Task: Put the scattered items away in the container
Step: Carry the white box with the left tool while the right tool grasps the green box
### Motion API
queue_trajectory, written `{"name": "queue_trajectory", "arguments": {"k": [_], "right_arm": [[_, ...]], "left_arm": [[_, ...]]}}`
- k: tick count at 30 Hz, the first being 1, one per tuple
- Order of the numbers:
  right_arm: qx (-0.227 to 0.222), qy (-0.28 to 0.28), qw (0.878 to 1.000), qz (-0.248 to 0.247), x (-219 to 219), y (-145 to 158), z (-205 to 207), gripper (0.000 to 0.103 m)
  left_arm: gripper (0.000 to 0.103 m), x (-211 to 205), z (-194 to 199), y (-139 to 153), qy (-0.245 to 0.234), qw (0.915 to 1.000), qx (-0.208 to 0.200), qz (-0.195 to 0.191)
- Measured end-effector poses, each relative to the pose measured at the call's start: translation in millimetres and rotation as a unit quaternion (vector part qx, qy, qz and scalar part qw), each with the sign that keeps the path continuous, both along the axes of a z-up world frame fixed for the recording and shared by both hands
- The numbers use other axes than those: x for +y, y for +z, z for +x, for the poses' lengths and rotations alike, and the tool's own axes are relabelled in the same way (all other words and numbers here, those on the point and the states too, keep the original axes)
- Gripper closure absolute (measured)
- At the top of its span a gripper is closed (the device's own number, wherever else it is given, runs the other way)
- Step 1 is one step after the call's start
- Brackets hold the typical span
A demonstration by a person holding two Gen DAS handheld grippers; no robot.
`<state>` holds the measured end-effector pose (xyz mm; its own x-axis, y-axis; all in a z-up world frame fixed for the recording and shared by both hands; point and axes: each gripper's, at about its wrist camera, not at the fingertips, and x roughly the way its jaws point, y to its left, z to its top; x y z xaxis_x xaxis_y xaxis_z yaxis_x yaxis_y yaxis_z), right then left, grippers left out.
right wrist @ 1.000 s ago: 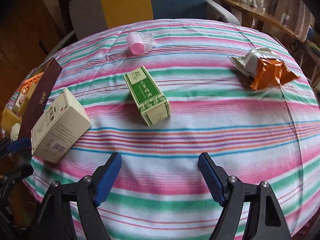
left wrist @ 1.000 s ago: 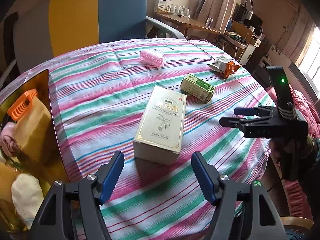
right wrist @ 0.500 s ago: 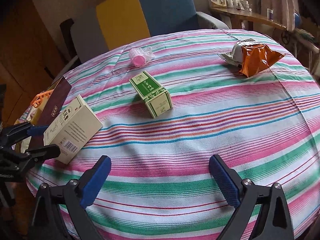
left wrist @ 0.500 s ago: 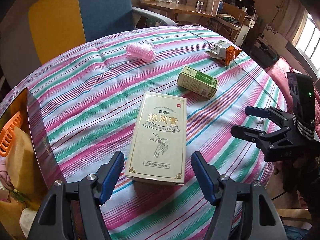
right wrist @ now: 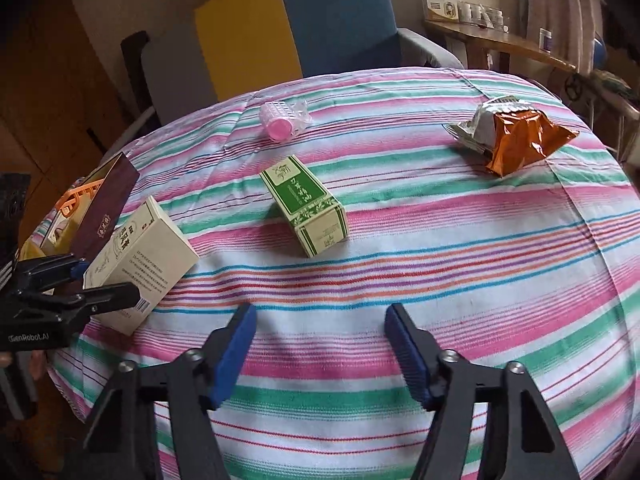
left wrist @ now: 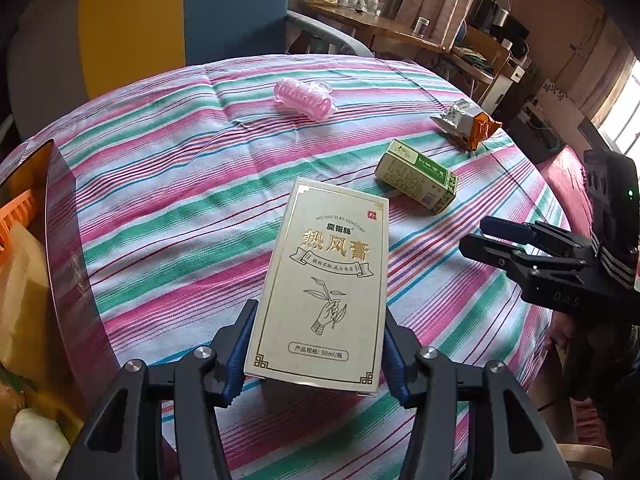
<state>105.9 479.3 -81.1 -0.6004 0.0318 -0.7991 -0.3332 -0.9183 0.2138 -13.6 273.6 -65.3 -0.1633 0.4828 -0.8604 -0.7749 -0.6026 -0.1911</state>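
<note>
Blue pads of the left gripper (left wrist: 316, 352) now pinch the near end of the cream box (left wrist: 324, 296), which a moment ago lay free between spread fingers (first grasp made); the container (left wrist: 60, 216) waits at left, while the right gripper (right wrist: 320, 344) hovers spread over the striped cloth (right wrist: 440, 240), green box (right wrist: 306, 208) far ahead.

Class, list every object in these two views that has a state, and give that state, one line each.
left gripper: shut on cream box
right gripper: open, holding nothing
cream box: gripped, near end raised
green box: lying flat on cloth, closed
pink roller: lying on its side
orange packet: crumpled, lying on cloth
container: open, items already inside
</note>
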Motion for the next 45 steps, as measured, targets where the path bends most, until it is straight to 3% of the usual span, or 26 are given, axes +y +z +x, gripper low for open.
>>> {"name": "queue_trajectory", "arguments": {"k": [6,11,15,21,23,24,25,30,36,45], "right_arm": [[0.012,0.014,1.0,0.023,-1.4,11.4,-39.4,0.04],[-0.012,0.018,0.999,0.045,0.9,4.3,-72.4,0.04],[-0.03,0.017,0.998,0.051,2.9,-5.9,-81.1,0.044],[-0.034,0.033,0.995,0.087,2.4,2.1,-88.7,0.042],[-0.052,0.044,0.993,0.095,3.4,-0.6,-96.4,0.052],[-0.061,0.05,0.992,0.1,1.2,-2.4,-97.6,0.066],[-0.068,0.055,0.991,0.105,-1.2,-4.0,-98.4,0.071],[-0.051,0.058,0.992,0.099,-20.8,-1.3,-70.5,0.071],[-0.02,0.054,0.998,0.04,-42.6,8.4,-37.7,0.071],[0.021,0.106,0.993,0.046,-98.1,42.3,-47.4,0.071]], "left_arm": [[0.047,-14.6,6.7,0.8,0.017,0.9995,-0.014,0.021],[0.047,-24.1,12.0,0.5,0.028,0.9989,-0.024,0.03],[0.047,-29.5,13.8,0.5,0.036,0.9982,-0.032,0.037],[0.048,-33.8,17.6,-2.0,0.045,0.9979,-0.032,0.033],[0.048,-37.3,19.6,-1.9,0.048,0.9976,-0.033,0.036],[0.048,-38.9,21.1,-1.8,0.048,0.9976,-0.033,0.038],[0.048,-40.1,23.2,-1.7,0.047,0.9977,-0.031,0.038],[0.05,-45.7,36.3,2.0,0.041,0.9977,-0.021,0.048],[0.051,-61.7,42.0,17.2,0.056,0.9953,-0.014,0.078],[0.051,-107.6,36.2,49.1,0.1,0.9871,0.015,0.124]]}}
